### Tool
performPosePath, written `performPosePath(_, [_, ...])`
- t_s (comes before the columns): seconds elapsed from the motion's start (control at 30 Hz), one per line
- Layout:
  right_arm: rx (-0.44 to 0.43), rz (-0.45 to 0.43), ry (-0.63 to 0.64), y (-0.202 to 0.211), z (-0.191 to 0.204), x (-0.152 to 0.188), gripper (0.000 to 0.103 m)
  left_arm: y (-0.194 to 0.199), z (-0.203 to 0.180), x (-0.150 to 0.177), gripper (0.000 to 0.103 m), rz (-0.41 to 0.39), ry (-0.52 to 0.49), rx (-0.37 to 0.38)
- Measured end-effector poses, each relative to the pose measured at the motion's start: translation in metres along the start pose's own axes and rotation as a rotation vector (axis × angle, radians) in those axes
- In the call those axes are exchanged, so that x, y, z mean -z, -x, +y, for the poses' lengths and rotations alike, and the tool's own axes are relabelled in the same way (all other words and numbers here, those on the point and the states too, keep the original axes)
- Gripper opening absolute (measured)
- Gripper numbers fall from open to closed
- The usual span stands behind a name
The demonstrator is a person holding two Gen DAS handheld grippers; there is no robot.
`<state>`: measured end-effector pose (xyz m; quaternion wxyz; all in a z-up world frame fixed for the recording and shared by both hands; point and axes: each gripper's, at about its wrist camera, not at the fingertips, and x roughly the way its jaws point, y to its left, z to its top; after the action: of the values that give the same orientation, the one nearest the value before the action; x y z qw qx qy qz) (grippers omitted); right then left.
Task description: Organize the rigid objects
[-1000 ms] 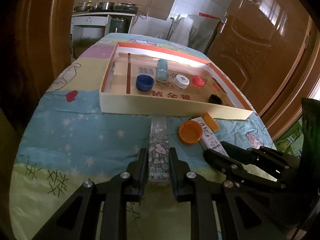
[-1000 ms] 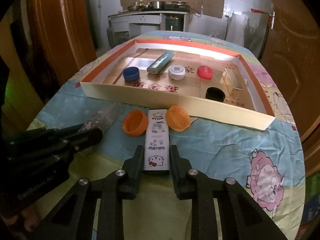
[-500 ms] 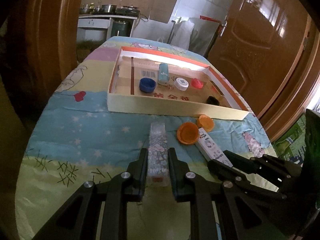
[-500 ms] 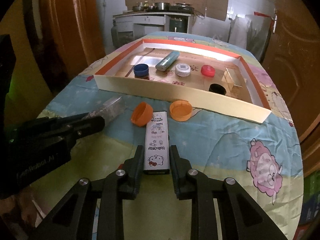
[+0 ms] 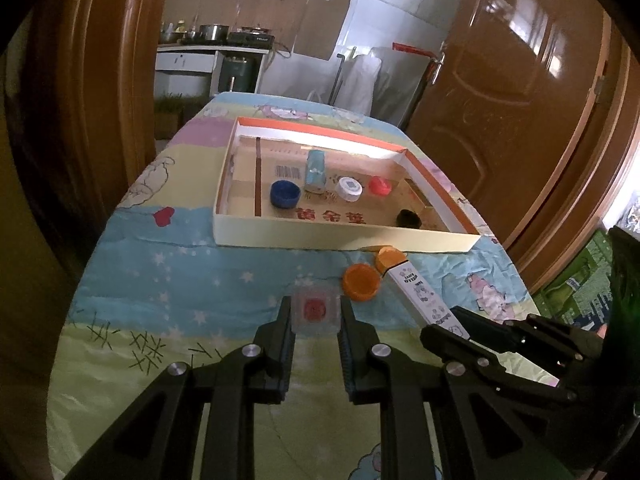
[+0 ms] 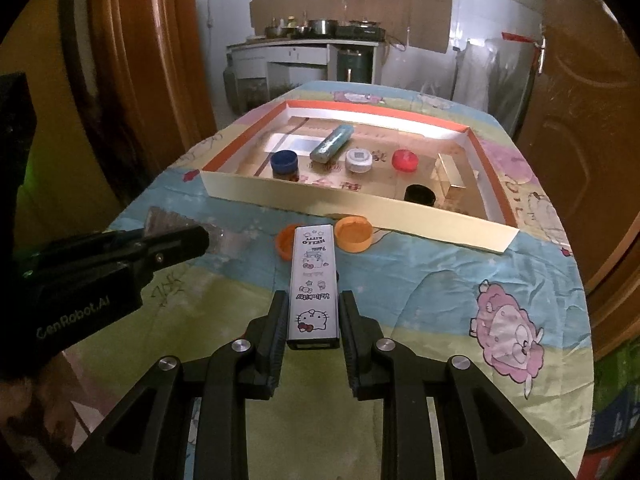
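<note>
left wrist view: our left gripper (image 5: 316, 314) is clamped on a clear floral lip box (image 5: 316, 309), seen end-on with a red spot in its end, lifted above the cartoon-print cloth (image 5: 168, 276). ahead, a shallow cardboard tray (image 5: 320, 236) sits on the cloth. inside it we see a blue cap (image 5: 285, 193), a teal tube (image 5: 315, 165), a white cap (image 5: 349, 189), a red cap (image 5: 379, 186), a black cap (image 5: 408, 218) and a gold box (image 5: 418, 200) along the right wall. two orange caps, near one (image 5: 361, 282) and far one (image 5: 390, 258), lie on the cloth just in front of the tray. to the right, our right gripper (image 5: 444, 326) holds a white hello kitty box (image 5: 424, 296), its far end next to the orange caps.

right wrist view: right gripper (image 6: 313, 322) is closed on the near end of the hello kitty box (image 6: 314, 284), which points toward the tray (image 6: 360, 202). the box's far end shows between the two orange caps, left one (image 6: 285, 242) partly hidden, right one (image 6: 354, 234) in full view. at left the left gripper (image 6: 192, 240) grips the lip box (image 6: 164, 220), blurred here. tray contents are the same: blue cap (image 6: 285, 161), teal tube (image 6: 332, 143), white cap (image 6: 358, 160), red cap (image 6: 405, 160), black cap (image 6: 419, 195), gold box (image 6: 450, 176).
</note>
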<state>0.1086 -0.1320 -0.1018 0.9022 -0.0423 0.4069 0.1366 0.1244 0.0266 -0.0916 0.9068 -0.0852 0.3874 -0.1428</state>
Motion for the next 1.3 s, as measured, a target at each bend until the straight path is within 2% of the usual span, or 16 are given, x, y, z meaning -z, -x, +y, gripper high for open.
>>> performPosePath(0.53, [0.004, -0.050, -0.021, 0.026, -0.005, -0.004, 0.026, 0.017, -0.007, -0.017, 0.020, -0.045, -0.023, 0.012])
performPosePath(1.1, [-0.002, -0.050, -0.029, 0.027, -0.006, -0.007, 0.026, 0.017, -0.011, -0.022, 0.020, -0.050, -0.038, 0.023])
performPosePath(1.3, [-0.003, -0.078, -0.036, 0.032, -0.010, -0.014, 0.026, 0.021, -0.014, -0.031, 0.020, -0.068, -0.043, 0.028])
